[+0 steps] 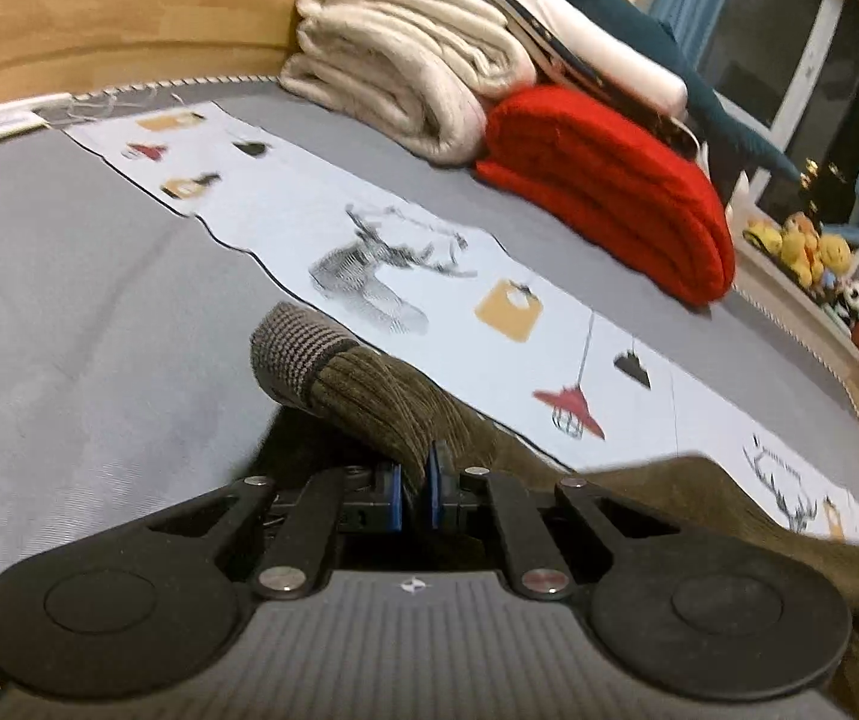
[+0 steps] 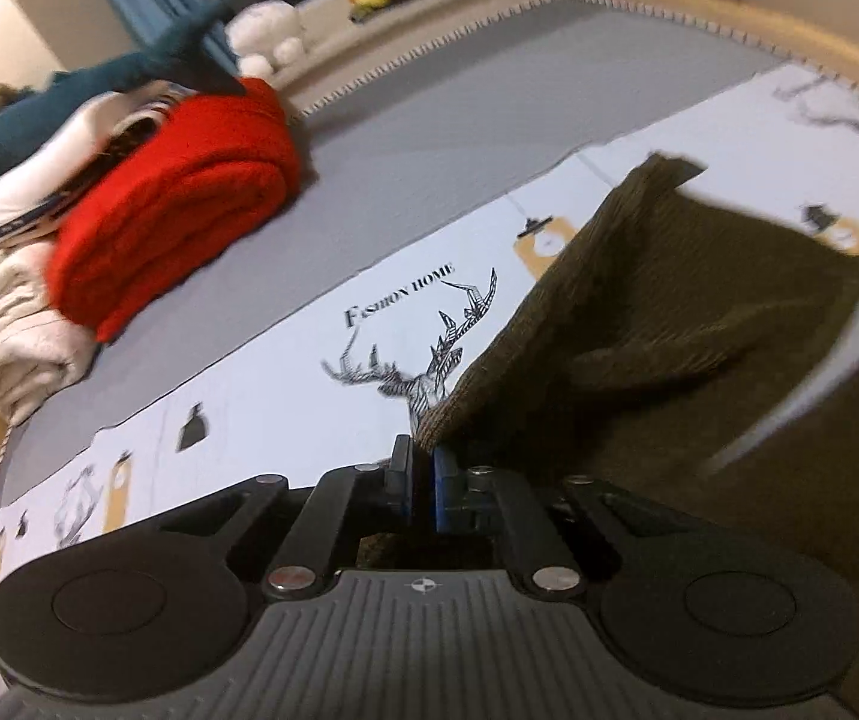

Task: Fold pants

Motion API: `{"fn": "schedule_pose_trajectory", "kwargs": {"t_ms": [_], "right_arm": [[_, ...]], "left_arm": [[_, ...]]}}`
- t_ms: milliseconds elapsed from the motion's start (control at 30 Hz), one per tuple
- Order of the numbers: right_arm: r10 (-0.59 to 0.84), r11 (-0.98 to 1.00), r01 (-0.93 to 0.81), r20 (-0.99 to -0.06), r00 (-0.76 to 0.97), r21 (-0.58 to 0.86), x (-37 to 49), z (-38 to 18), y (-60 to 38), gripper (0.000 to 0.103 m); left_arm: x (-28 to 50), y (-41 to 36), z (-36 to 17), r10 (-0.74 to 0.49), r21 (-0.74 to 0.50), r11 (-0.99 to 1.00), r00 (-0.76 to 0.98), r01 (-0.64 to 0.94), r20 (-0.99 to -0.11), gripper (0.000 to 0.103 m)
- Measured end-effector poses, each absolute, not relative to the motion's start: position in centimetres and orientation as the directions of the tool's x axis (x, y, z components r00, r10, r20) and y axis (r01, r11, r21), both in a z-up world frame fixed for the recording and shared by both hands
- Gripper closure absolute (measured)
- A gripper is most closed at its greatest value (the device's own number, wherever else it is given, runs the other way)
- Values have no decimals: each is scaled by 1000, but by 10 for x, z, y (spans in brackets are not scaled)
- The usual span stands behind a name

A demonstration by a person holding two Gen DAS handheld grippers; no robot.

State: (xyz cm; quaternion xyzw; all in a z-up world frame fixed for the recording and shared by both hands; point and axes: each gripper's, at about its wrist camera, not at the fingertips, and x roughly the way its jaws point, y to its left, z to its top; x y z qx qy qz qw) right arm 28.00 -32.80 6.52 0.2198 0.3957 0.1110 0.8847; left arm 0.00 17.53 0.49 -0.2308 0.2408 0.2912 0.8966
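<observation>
The pants are olive-brown corduroy with a ribbed knit cuff. In the left wrist view my left gripper (image 1: 416,487) is shut on a pant leg (image 1: 381,402) just behind its ribbed cuff (image 1: 294,354), which sticks up over the bed. In the right wrist view my right gripper (image 2: 423,480) is shut on an edge of the pants (image 2: 657,324); the cloth spreads right and away over the bed, with a corner raised. Both hold the cloth a little above the bed.
The bed has a grey cover (image 1: 81,300) with a white printed strip (image 1: 459,300) of deer and lamps. A stack of folded red (image 1: 609,180), beige (image 1: 393,72) and other clothes lies at the far side. Plush toys (image 1: 801,246) sit on the windowsill.
</observation>
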Motion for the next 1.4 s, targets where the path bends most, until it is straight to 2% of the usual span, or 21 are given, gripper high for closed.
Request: {"fn": "schedule_pose_trajectory", "kwargs": {"t_ms": [67, 133, 233, 300, 333, 367, 433, 500, 567, 700, 767, 800, 833, 867, 967, 1033, 1133, 1233, 1400], "right_arm": [[355, 896, -38, -662, 660, 443, 241, 74, -337, 97], [317, 925, -33, -722, 615, 378, 202, 68, -343, 97], [244, 964, -12, -865, 439, 266, 164, 31, -344, 99], [249, 967, -38, -900, 358, 252, 150, 8, -344, 98], [243, 969, -45, -901, 359, 243, 146, 5, -346, 97], [242, 969, -58, -894, 377, 238, 145, 9, -348, 96], [262, 964, -79, -849, 459, 255, 142, 25, -357, 96], [277, 956, -75, -792, 545, 283, 145, 43, -369, 96], [289, 949, -71, -761, 580, 306, 156, 52, -377, 96], [263, 962, -116, -737, 622, 246, 193, 54, -373, 94], [244, 969, -141, -727, 642, 202, 212, 51, -364, 86], [232, 973, -141, -725, 649, 185, 217, 49, -360, 79], [223, 975, -136, -726, 650, 178, 226, 46, -359, 77], [218, 976, -132, -731, 647, 174, 236, 42, -359, 77], [195, 980, -147, -743, 640, 131, 265, 29, -344, 74], [164, 983, -168, -757, 633, 73, 282, 17, -330, 68], [134, 981, -195, -778, 614, 15, 308, 1, -312, 66], [95, 976, -210, -774, 626, -50, 328, -8, -293, 59], [1, 963, -213, -791, 612, -164, 347, -28, -276, 62]], "left_arm": [[-9, 173, 13, 433, -264, 714, 705, -649, -561, 95], [-16, 165, 19, 462, -221, 706, 675, -673, -575, 93], [-22, 152, 19, 513, -136, 675, 593, -725, -621, 83], [-22, 144, 19, 564, -73, 638, 529, -767, -634, 69], [-24, 138, 22, 605, -39, 621, 510, -783, -611, 59], [-26, 133, 26, 632, -22, 618, 513, -786, -581, 54], [-28, 118, 36, 689, 22, 617, 527, -786, -496, 49], [-26, 107, 42, 686, 39, 663, 585, -748, -432, 44], [-19, 101, 38, 596, 15, 751, 669, -660, -443, 44], [9, 99, 6, 335, -64, 881, 713, -469, -616, 45], [22, 96, -12, 271, -45, 909, 669, -415, -692, 56], [28, 95, -22, 239, -48, 918, 646, -394, -725, 59], [34, 95, -30, 205, -58, 926, 624, -373, -754, 63], [39, 95, -38, 175, -67, 931, 598, -359, -782, 72], [44, 89, -56, 189, -13, 942, 562, -336, -805, 74], [44, 83, -58, 204, 22, 949, 564, -313, -800, 74], [42, 80, -60, 214, 35, 950, 566, -310, -796, 74], [42, 81, -59, 211, 29, 949, 566, -313, -797, 73], [50, 81, -60, 217, 43, 951, 566, -306, -795, 72]]}}
